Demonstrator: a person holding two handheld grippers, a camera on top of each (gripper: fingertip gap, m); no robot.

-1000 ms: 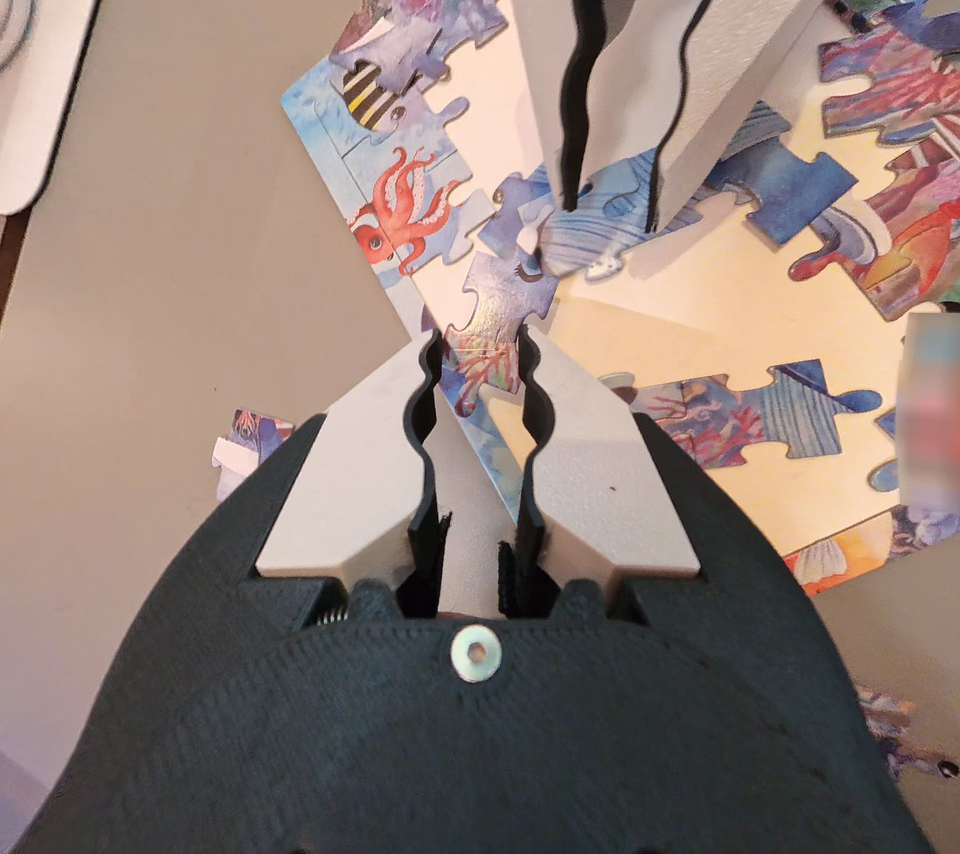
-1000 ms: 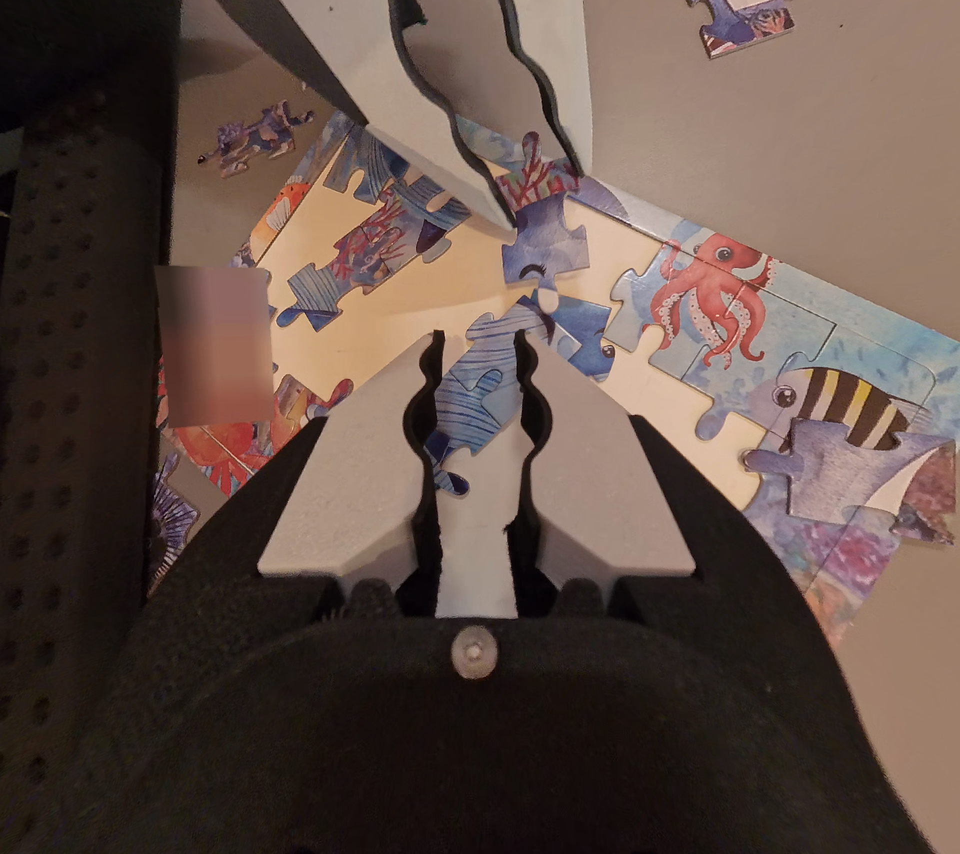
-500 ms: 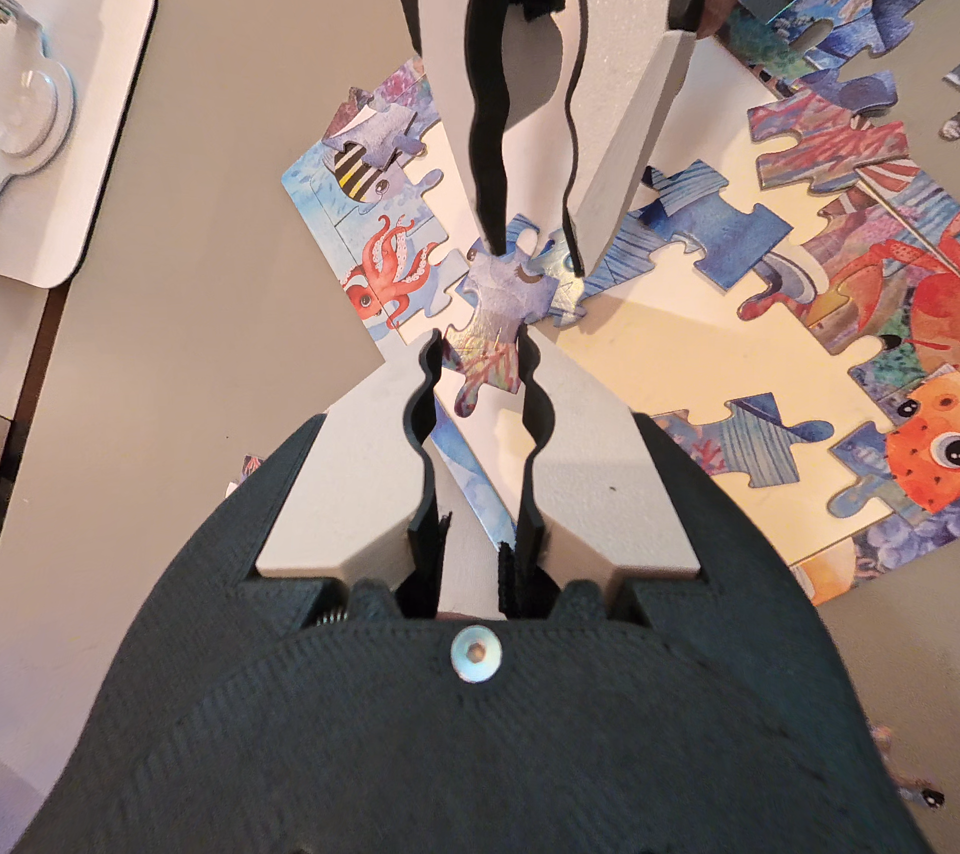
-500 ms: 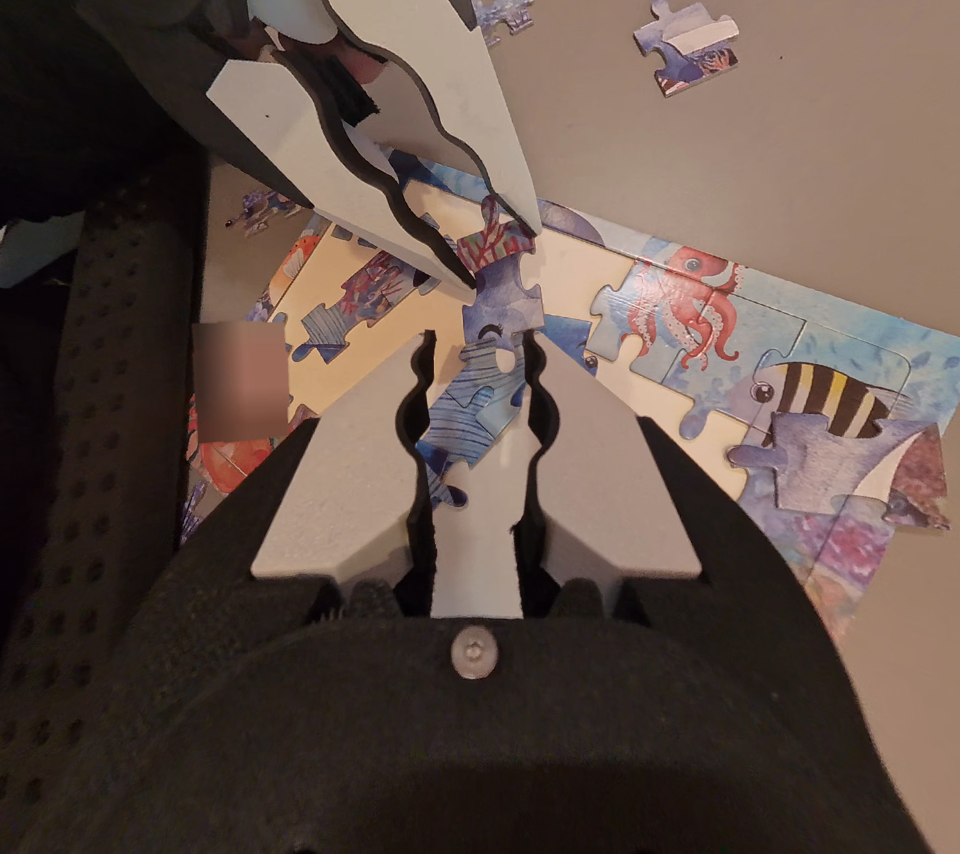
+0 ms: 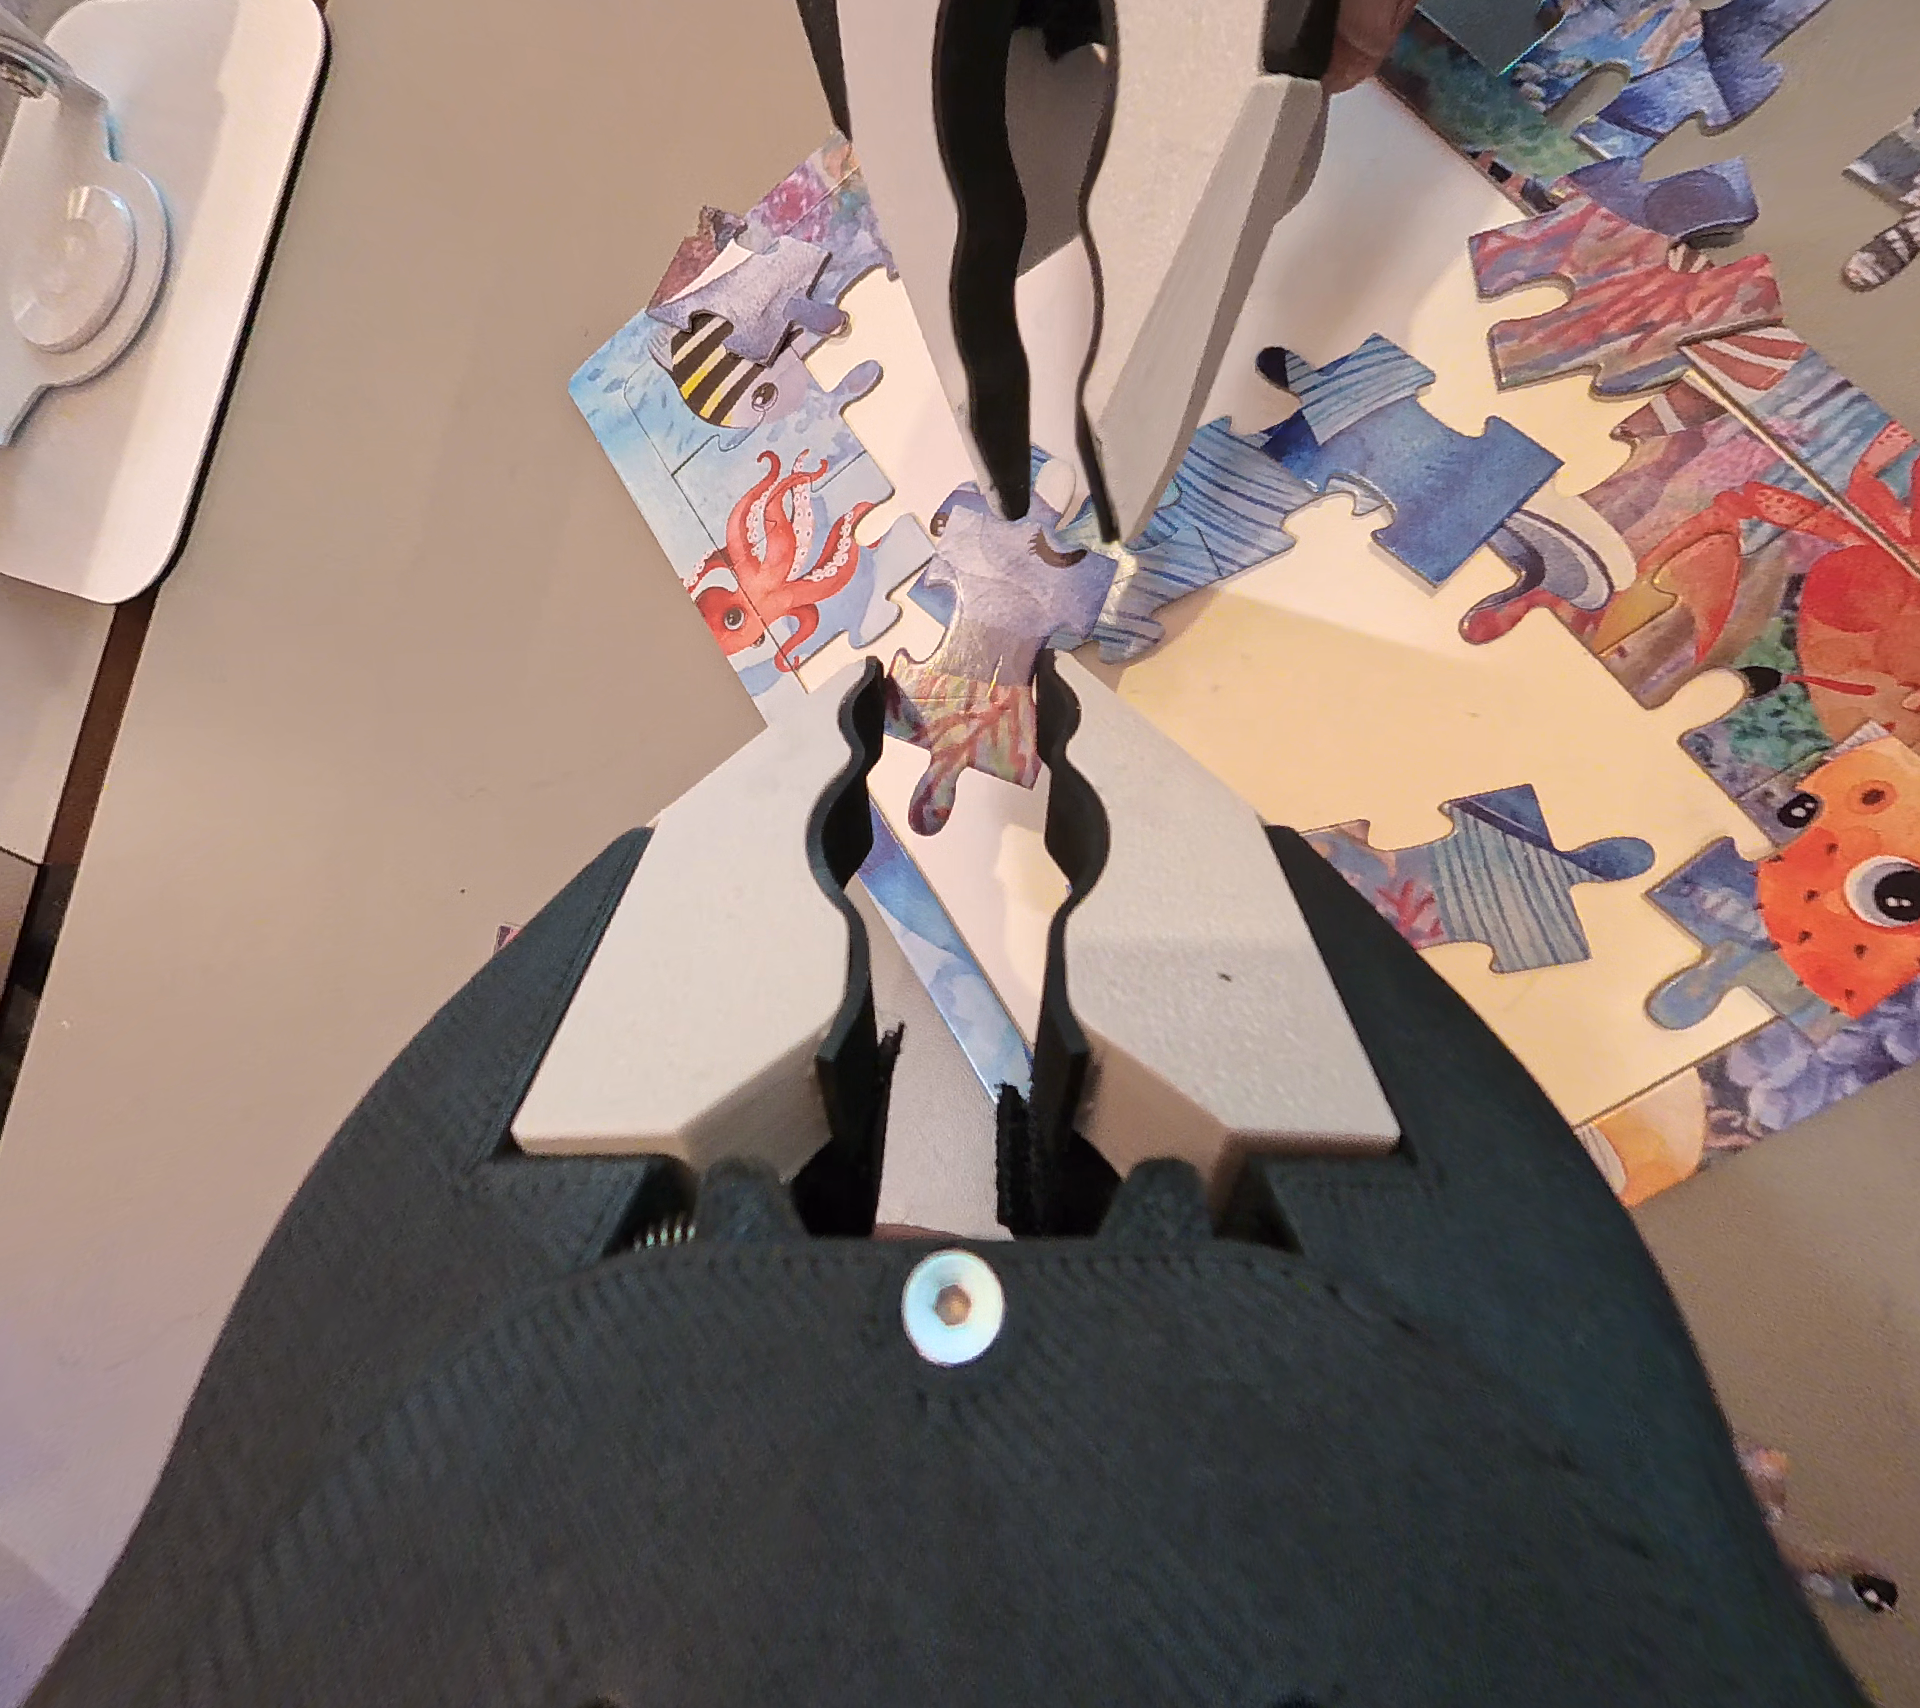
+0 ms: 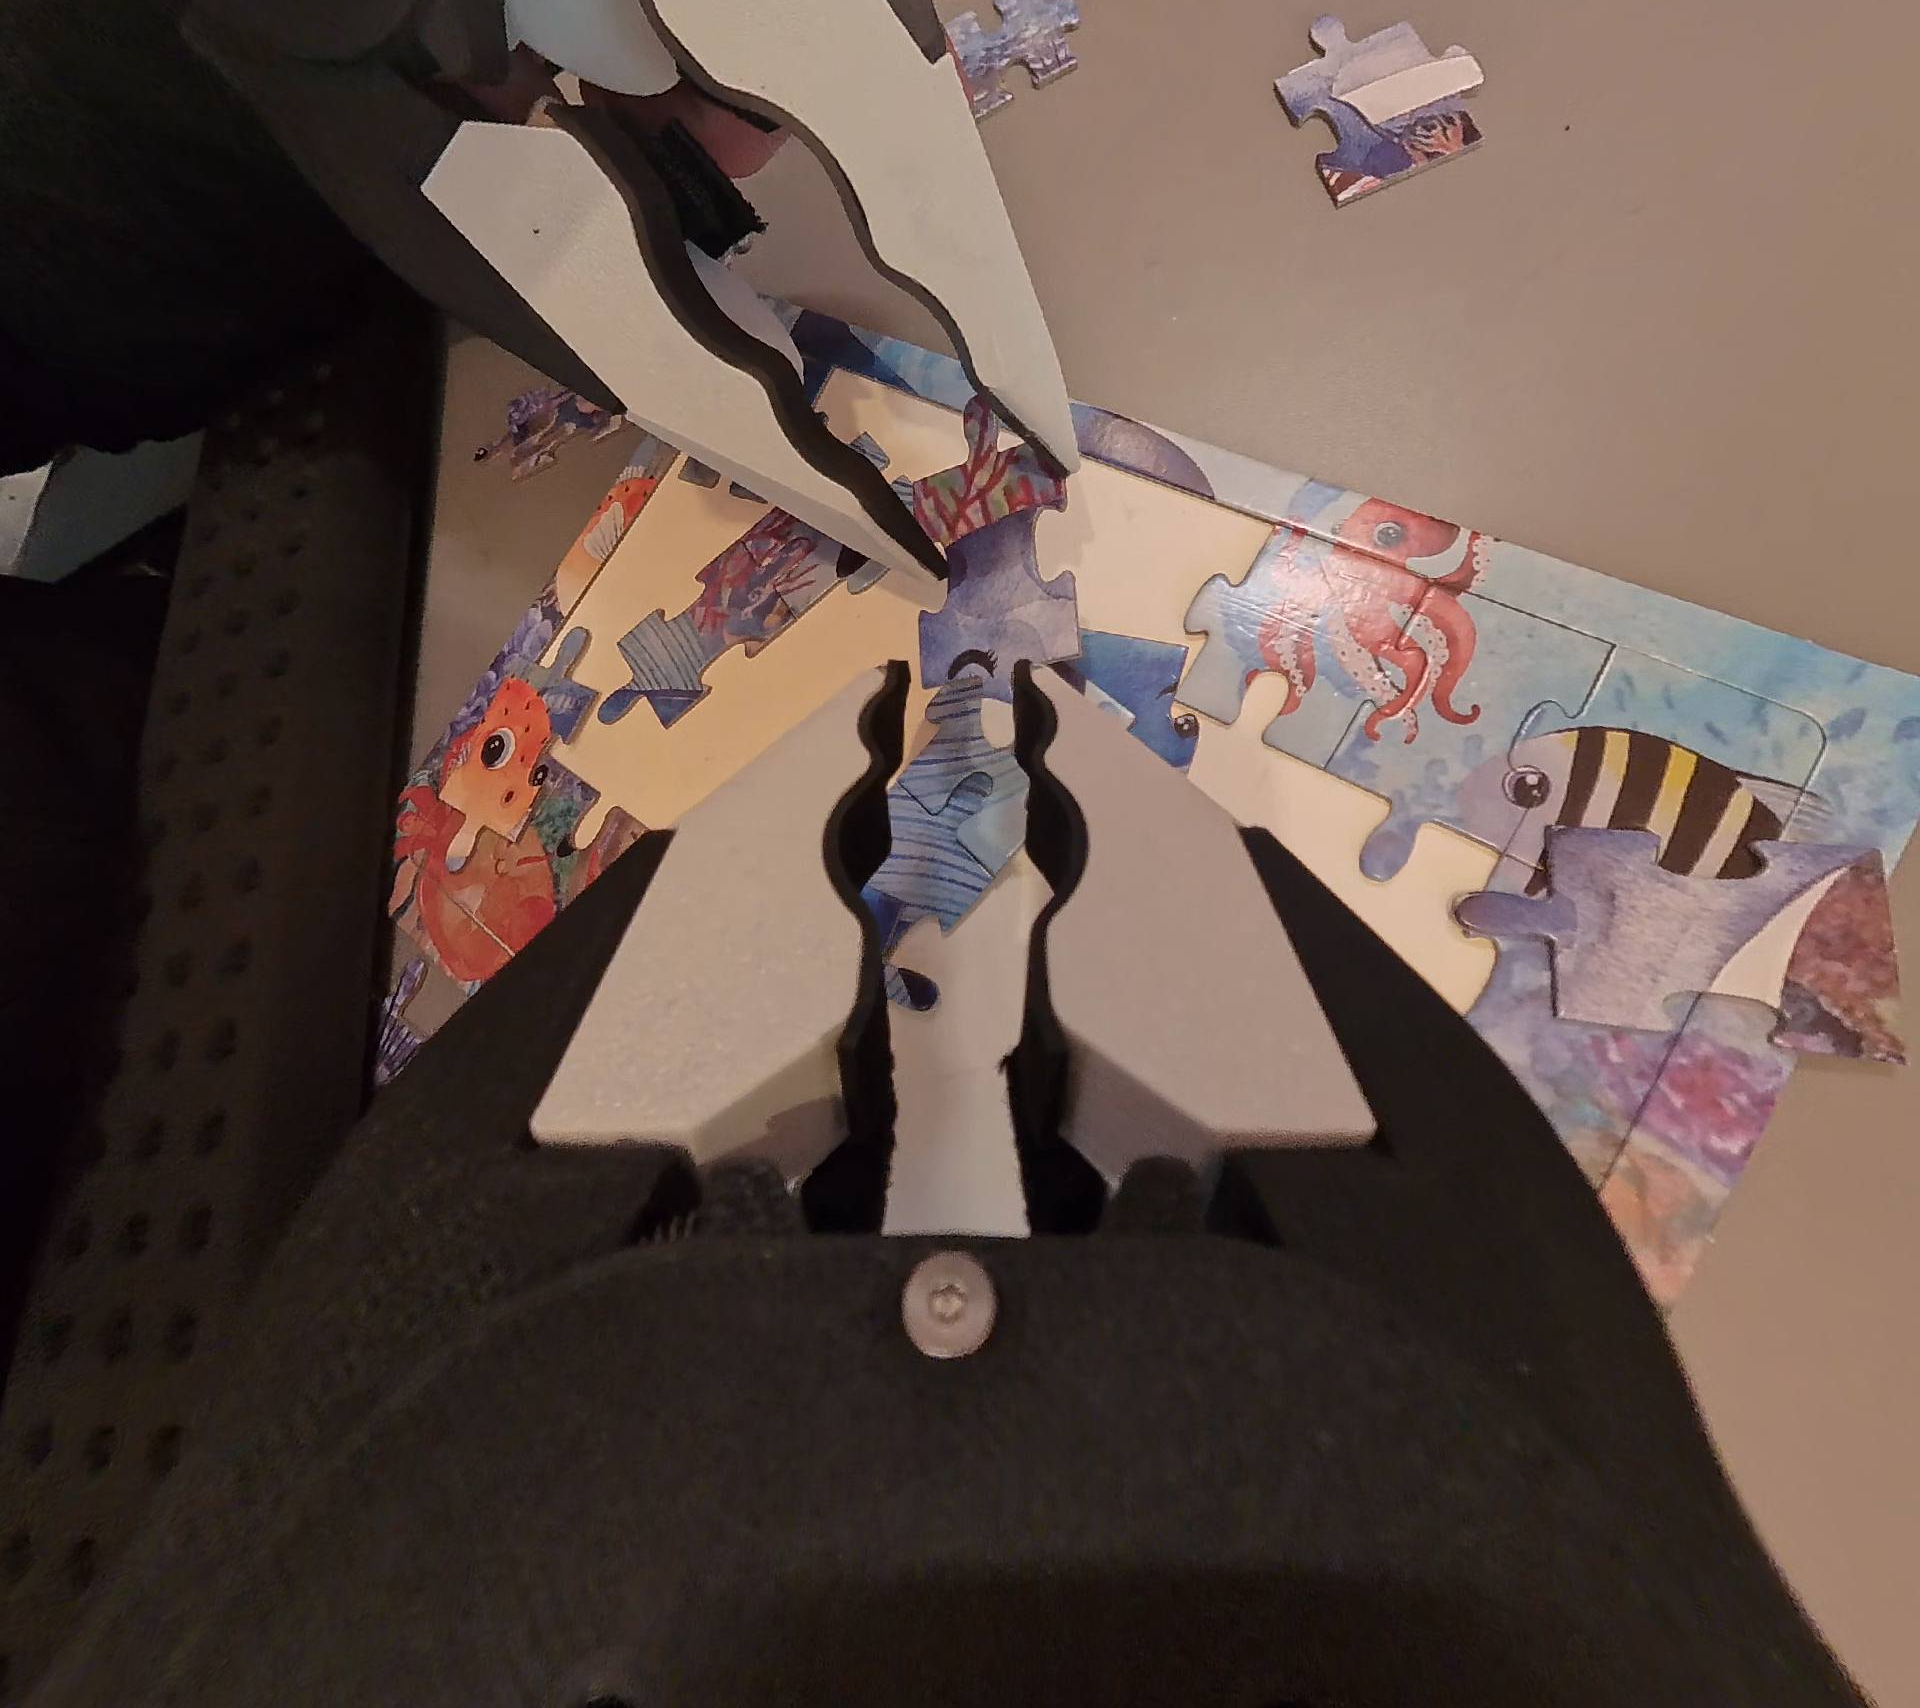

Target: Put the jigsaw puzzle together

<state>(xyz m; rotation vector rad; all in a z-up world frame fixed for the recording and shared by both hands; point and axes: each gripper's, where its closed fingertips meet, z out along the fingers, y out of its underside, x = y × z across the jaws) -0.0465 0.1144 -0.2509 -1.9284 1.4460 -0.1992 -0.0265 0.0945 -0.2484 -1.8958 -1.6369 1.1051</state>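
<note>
Puzzle tray point(image 5: 1299, 702) lies flat on the grey table point(image 5: 436, 432); octopus point(image 5: 774, 546) & striped-fish pcs point(image 5: 717, 370) seated along its edge, others loose inside. Left gripper point(image 5: 961, 682), jaws pinching the purple coral piece point(image 5: 997, 630), holds it over the tray's edge. Right gripper point(image 6: 956, 671) faces it, tips touching that piece's far end, jaws a narrow gap apart w/ nothing clearly pinched.

Purple coral piece point(image 5: 982, 671), tilted over half-filled puzzle board point(image 5: 1351, 723)

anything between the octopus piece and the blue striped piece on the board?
Yes. In the left wrist view the purple coral piece, pinched by the left gripper, sits between the octopus piece and the blue striped piece.
</note>
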